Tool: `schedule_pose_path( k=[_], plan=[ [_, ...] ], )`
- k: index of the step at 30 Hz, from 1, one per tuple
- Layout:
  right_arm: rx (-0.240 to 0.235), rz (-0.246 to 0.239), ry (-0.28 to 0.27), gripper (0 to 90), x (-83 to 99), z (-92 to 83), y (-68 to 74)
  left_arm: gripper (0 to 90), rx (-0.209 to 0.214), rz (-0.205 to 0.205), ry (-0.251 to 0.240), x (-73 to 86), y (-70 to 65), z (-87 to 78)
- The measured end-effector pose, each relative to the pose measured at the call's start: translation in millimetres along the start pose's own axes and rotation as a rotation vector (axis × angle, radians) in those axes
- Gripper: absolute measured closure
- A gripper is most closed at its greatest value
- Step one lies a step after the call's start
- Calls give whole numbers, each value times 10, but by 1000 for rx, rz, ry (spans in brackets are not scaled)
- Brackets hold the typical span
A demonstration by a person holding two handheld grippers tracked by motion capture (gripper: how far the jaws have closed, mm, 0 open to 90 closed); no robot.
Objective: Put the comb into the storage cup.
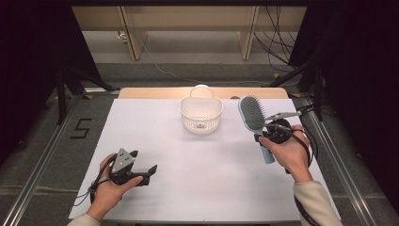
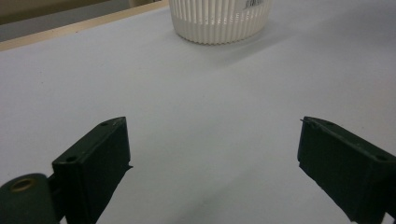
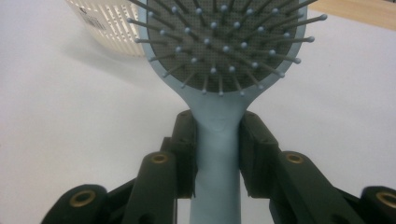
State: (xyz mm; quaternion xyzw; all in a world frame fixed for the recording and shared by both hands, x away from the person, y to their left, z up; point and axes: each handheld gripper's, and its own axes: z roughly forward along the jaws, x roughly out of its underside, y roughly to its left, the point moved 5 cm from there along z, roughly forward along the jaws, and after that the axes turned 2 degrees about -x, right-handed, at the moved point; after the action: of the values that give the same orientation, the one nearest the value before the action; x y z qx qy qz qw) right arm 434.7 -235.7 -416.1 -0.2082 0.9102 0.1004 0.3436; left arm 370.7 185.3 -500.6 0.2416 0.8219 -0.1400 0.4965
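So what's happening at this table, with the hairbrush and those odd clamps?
A person sits at a white table with a two-jaw gripper in each hand. The right gripper is clamped on the handle of a light blue hairbrush, holding it up beside a white slatted basket at the far side. The left gripper rests low over the table with its jaws wide open, holding nothing.

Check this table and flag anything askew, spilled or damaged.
Nothing stands out. The white basket sits upright on the table, nothing spilled around it. The right gripper clamps the blue hairbrush squarely by its handle, bristles intact. The left gripper rests open over bare table.
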Motion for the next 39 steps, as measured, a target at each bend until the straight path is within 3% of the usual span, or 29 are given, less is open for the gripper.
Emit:
schedule_pose_path(
  k=[39],
  plan=[
    [13,15,-122,703,-102,-108,-31,89,-2,0,1,-1,4,2]
  ],
)
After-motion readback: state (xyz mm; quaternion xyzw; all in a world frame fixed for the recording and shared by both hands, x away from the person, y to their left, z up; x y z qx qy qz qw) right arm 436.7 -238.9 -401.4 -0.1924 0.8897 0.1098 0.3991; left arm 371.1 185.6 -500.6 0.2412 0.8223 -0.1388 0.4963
